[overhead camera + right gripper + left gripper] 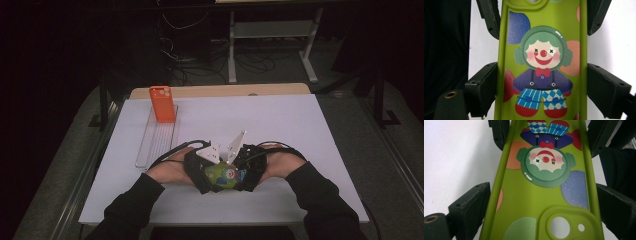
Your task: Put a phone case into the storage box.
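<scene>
Two tongs at work: the left tongs (209, 172) and the right tongs (235, 172) are meeting over one green phone case (221, 175) at the near middle of the white table (280, 125).
Case position: it is sitting between the two hands, just above or on the table; which of the two I cannot tell.
Case look: the clown print and the camera cut-out (560, 226) are facing both gripper views, so the back is turned toward the cameras.
Left tongs state: the jaws are flanking the long edges at the camera end in the left gripper view, standing right against the rims; I am reading this as a pinch on the green phone case (544, 195).
Right tongs state: the jaws are bracketing the opposite end, beside the clown's legs, and seem to be pressing on both side rims of the green phone case (541, 37).
Handling judgement: the case is looking light, thin and rubbery, so it is likely bending or twisting under a hard squeeze; the matte skin should be giving decent friction.
Where to grip: the raised side rims are offering the stiffest hold, away from the cut-out.
Other things: an orange phone case (163, 103) is standing upright in a clear tray (150, 145) at the far left.
</scene>
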Demonstrator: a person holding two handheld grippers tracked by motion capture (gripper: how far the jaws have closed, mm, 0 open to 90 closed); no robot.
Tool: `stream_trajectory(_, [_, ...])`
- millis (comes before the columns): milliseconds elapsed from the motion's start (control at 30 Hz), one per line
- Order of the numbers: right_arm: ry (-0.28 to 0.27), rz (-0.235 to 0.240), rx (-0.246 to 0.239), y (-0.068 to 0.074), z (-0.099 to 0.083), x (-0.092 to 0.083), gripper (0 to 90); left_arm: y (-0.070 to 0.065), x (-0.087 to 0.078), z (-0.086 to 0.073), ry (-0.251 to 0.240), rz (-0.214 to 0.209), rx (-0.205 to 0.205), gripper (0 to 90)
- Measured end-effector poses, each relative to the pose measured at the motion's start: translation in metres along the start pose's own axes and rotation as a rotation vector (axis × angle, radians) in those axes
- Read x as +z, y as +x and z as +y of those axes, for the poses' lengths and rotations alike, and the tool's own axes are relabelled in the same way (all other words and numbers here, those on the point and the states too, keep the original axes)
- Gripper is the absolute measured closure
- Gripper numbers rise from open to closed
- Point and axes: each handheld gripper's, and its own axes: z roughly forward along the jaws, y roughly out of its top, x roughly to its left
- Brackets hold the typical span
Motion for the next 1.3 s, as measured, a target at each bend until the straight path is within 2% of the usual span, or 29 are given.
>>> stream_trajectory(100, [-0.001, -0.001, -0.004, 0.000, 0.000, 0.000, 15.3, 0.000, 0.000, 0.000, -0.004, -0.007, 0.002, 10.5])
stream_trajectory(367, [-0.002, 0.013, -0.010, 0.000, 0.000, 0.000, 15.2, -0.002, 0.000, 0.001, 0.011, -0.021, 0.002, 13.2])
stream_trajectory(433, [0.003, 0.017, -0.018, 0.001, -0.001, 0.000, 15.0, -0.002, 0.000, 0.001, 0.028, -0.014, 0.013, 13.7])
stream_trajectory(533, [0.006, 0.006, -0.026, 0.002, 0.000, 0.001, 14.7, -0.003, 0.000, 0.002, 0.020, -0.019, 0.008, 14.2])
stream_trajectory(667, [-0.004, 0.021, 0.000, 0.001, -0.003, -0.001, 12.6, -0.003, -0.003, 0.001, 0.032, -0.015, 0.006, 14.6])
stream_trajectory(733, [-0.015, 0.013, 0.010, 0.000, -0.005, -0.004, 11.8, -0.003, -0.003, -0.001, 0.034, -0.016, -0.011, 14.7])
stream_trajectory(833, [-0.049, -0.026, 0.050, -0.004, -0.012, -0.012, 10.2, 0.000, -0.005, -0.002, 0.037, 0.006, -0.030, 14.7])
stream_trajectory(933, [-0.084, -0.047, 0.092, -0.008, -0.020, -0.019, 9.0, 0.002, -0.008, -0.005, 0.029, 0.036, -0.066, 14.8])
stream_trajectory(967, [-0.106, -0.061, 0.122, -0.009, -0.025, -0.021, 8.9, 0.003, -0.009, -0.006, 0.036, 0.049, -0.070, 14.8])
stream_trajectory(1067, [-0.151, -0.106, 0.196, -0.013, -0.037, -0.028, 8.4, 0.005, -0.012, -0.008, 0.030, 0.097, -0.119, 14.9])
stream_trajectory(1167, [-0.204, -0.156, 0.279, -0.016, -0.050, -0.033, 8.1, 0.008, -0.014, -0.011, 0.015, 0.138, -0.173, 14.8])
stream_trajectory(1233, [-0.239, -0.174, 0.348, -0.016, -0.057, -0.035, 8.0, 0.010, -0.015, -0.013, -0.002, 0.168, -0.207, 14.8])
stream_trajectory(1300, [-0.290, -0.195, 0.425, -0.016, -0.065, -0.037, 7.7, 0.012, -0.018, -0.013, 0.002, 0.187, -0.210, 14.8])
